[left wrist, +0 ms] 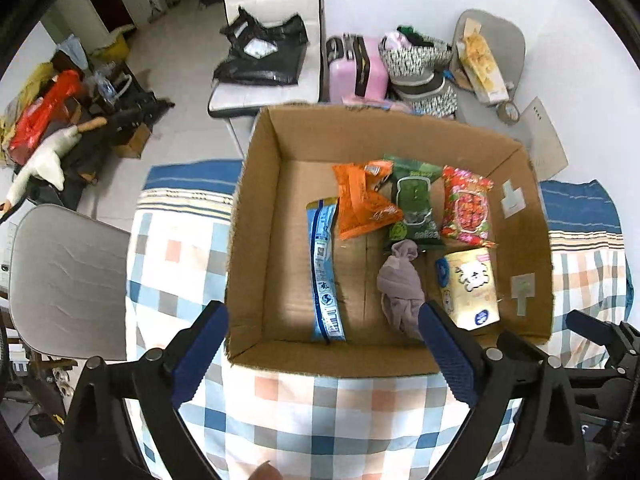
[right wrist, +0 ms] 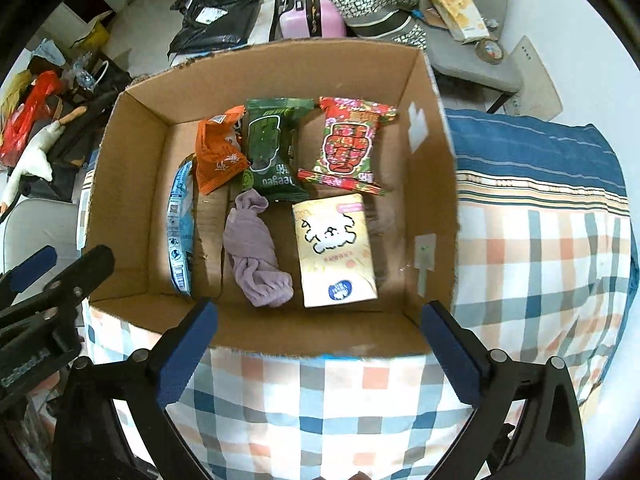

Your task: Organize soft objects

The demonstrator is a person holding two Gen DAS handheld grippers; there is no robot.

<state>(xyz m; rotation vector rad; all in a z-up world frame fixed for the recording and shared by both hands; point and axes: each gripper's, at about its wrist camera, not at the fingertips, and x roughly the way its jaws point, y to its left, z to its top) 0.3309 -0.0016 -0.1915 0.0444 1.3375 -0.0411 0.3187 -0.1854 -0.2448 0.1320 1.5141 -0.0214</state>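
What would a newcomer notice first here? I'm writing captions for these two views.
An open cardboard box sits on a checked cloth, holding bright snack packets: orange, green, red. Nearer lie a mauve sock bundle and a cream tissue pack.

1. Cardboard box (right wrist: 132, 208) in front of me, open-topped, on the checked cloth.
2. Back row: orange packet (right wrist: 218, 154), green packet (right wrist: 272, 148), red packet (right wrist: 348, 144).
3. Blue packet (right wrist: 180, 232) along left wall.
4. Mauve sock (right wrist: 254, 248) bunched, mid-floor.
5. Cream tissue pack (right wrist: 334, 248) flat, beside it.
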